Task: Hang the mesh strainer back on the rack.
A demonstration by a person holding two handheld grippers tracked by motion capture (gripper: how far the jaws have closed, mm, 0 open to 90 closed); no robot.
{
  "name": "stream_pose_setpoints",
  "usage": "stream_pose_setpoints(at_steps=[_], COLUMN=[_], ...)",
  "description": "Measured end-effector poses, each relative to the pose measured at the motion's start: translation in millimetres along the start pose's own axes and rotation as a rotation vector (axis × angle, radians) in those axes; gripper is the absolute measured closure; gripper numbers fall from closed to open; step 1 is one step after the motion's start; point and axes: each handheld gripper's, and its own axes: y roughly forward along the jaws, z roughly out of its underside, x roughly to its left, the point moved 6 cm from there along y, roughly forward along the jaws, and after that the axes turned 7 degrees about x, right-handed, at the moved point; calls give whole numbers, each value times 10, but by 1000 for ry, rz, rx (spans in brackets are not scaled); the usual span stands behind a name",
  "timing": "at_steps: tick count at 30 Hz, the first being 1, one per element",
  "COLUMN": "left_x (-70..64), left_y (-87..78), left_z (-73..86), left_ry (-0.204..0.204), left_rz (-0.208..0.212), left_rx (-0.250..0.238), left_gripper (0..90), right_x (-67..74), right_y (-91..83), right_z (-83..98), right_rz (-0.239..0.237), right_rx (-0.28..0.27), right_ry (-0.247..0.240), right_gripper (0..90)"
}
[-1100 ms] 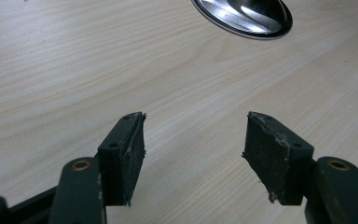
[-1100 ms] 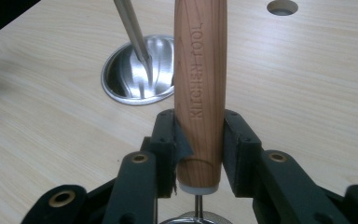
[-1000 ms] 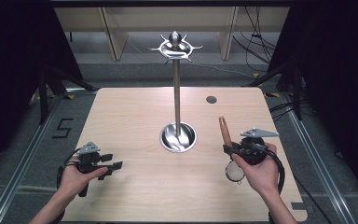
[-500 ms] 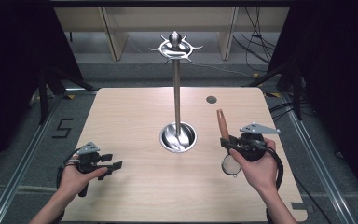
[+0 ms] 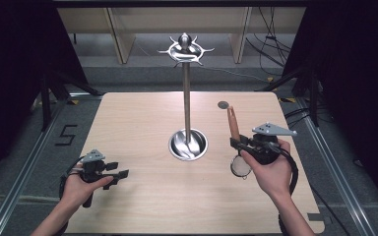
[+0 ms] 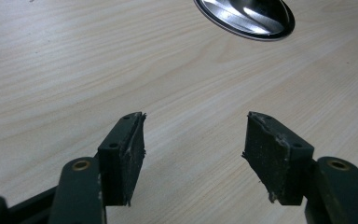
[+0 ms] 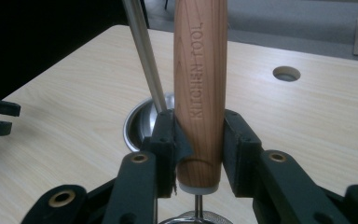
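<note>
Lifting a little and tipping the wooden handle (image 5: 234,124) more upright since the earlier pictures, right gripper (image 5: 243,146) now holding near the table's right edge. Clamping the strainer (image 5: 240,166) by the lower end of that handle, both pads pressing on the wood in the right gripper view (image 7: 200,84), mesh bowl hanging below the jaws, apparently clear of the table (image 5: 138,128). Pickup looking done, then. Remaining, by the look of it: carrying the strainer across to the hanging stand (image 5: 186,98) at the table's middle and hooking it on one of the prongs at the top, all of them bare at present. Resting meanwhile at the near left corner, left gripper (image 5: 120,173) standing wide open over bare wood, nothing between its jaws, stand's shiny base (image 6: 244,16) lying well ahead.
</note>
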Motion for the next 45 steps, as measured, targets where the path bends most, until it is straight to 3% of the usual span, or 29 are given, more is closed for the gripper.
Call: stream_pose_setpoints(at_steps=[1, 2, 3, 8, 13, 16, 17, 18, 21, 25, 28, 32, 34, 36, 37, 40, 43, 45], left_x=[0, 1, 1, 2, 3, 4, 4, 4, 10, 3, 0, 8, -2, -3, 1, -5, -6, -3], left_y=[0, -1, -5, -8, -9, -9, -9, -11, -18, -13, -14, -26, -31, -31, -28, -26, -26, -25], left_z=[0, 1, 3, 3, 9, 9, 10, 9, 11, 6, 4, 6, -8, -6, -2, -4, -1, 0], left_ry=[-1, -1, -4, -5, 4, 3, 3, 4, 7, 4, 5, 6, -3, -7, -5, -2, -4, -7], left_rz=[0, 0, -4, 4, 1, 1, 1, 3, -6, 1, 3, -4, 0, 4, -2, 5, 6, 3], left_rx=[-1, 1, 6, 8, 16, 17, 18, 18, 21, 16, 14, 15, -7, -7, -6, 0, 0, -2], left_gripper=[370, 369, 369, 370, 369, 369, 369, 370, 369, 370, 370, 370, 369, 369, 369, 368, 368, 368], right_x=[-10, 12, 9, 36, 61, 52, 70, 52, 75, 74, 89, 89, 111, 91, 108, 120, 146, 135], right_y=[-3, -1, 1, -10, -22, -28, -39, -32, -45, -33, -42, -35, -42, -41, -39, -35, -42, -49], right_z=[-17, -45, -68, -150, -194, -231, -232, -255, -280, -328, -341, -385, -391, -419, -427, -468, -499, -524], right_rz=[5, 2, 1, -9, -5, -9, -8, -6, -9, -11, -11, -19, -19, -6, -11, -16, -18, -15], right_rx=[1, -14, -12, -29, -36, -49, -43, -62, -58, -72, -61, -83, -76, -88, -89, -103, -107, -112], right_ry=[-30, -14, -37, -61, -39, -63, -41, -66, -46, -78, -65, -89, -67, -96, -75, -99, -76, -93], right_gripper=[692, 692, 692, 692, 693, 692, 693, 692, 693, 693, 693, 693, 692, 692, 692, 693, 693, 693])
